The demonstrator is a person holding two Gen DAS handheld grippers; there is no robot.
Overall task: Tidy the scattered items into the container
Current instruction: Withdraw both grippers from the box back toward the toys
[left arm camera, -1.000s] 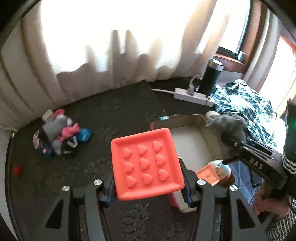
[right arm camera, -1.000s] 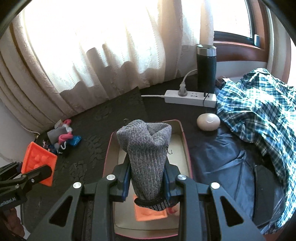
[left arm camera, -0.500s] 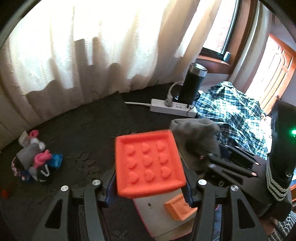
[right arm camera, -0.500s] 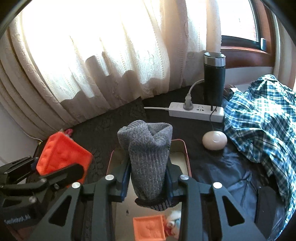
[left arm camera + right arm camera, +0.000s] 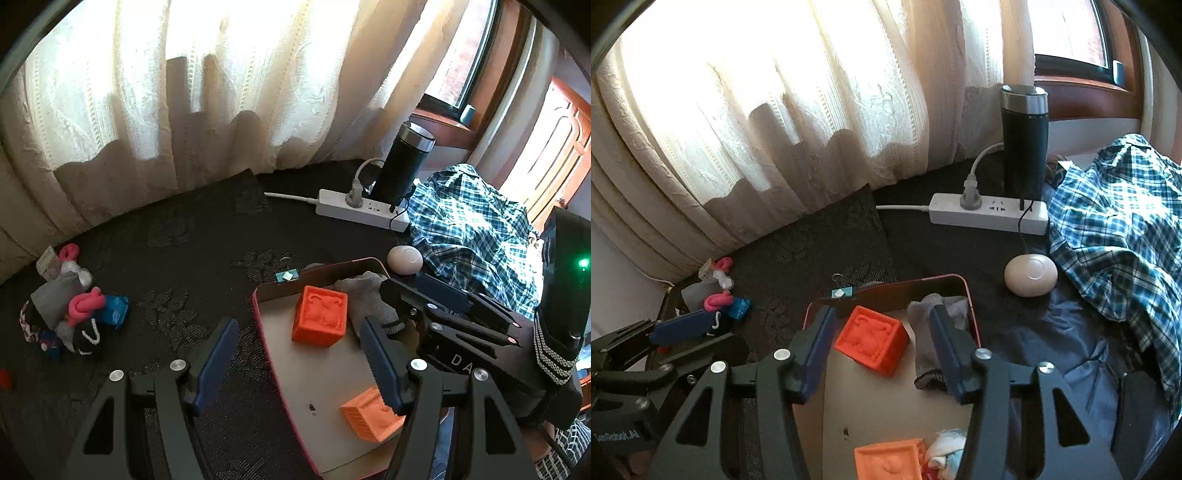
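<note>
Left wrist view: left claw [image 5: 297, 356] released, jaws just been opening, nothing between the pads. Red-rimmed rectangular tin container [image 5: 258, 317] sits on the dark patterned cloth surface [image 5: 177, 240]. Inside it: orange soft cube with embossed face [image 5: 319, 315] at 12 o'clock from the claw, grey knit sock [image 5: 369, 299] touching its 3 o'clock side, second lighter orange cube [image 5: 369, 413] at 5 o'clock. Right claw [image 5: 410, 314] enters from 3 o'clock, over the sock. Pile of small scattered items, pink loops and a blue packet [image 5: 74, 314], lies well apart at 9 o'clock. A tiny red thing [image 5: 4, 378] at the far 9 o'clock edge shows only here.

Right wrist view: right claw [image 5: 882, 343] released, jaws just been opening; the sock [image 5: 925, 347] lies loose in the container [image 5: 973, 328], by the 3 o'clock finger, contact unclear. Embossed cube [image 5: 871, 341] between the fingers, untouched. Only here: a white-and-blue cloth bundle [image 5: 945, 450] beside the lighter cube [image 5: 890, 461] at 6 o'clock. Left claw [image 5: 679, 330] at 9 o'clock, partly covering the pile [image 5: 720, 295]. Cream oval puck [image 5: 1030, 275], white power strip [image 5: 990, 214], black tumbler [image 5: 1025, 144], plaid shirt [image 5: 1115, 240] at 1–3 o'clock.
</note>
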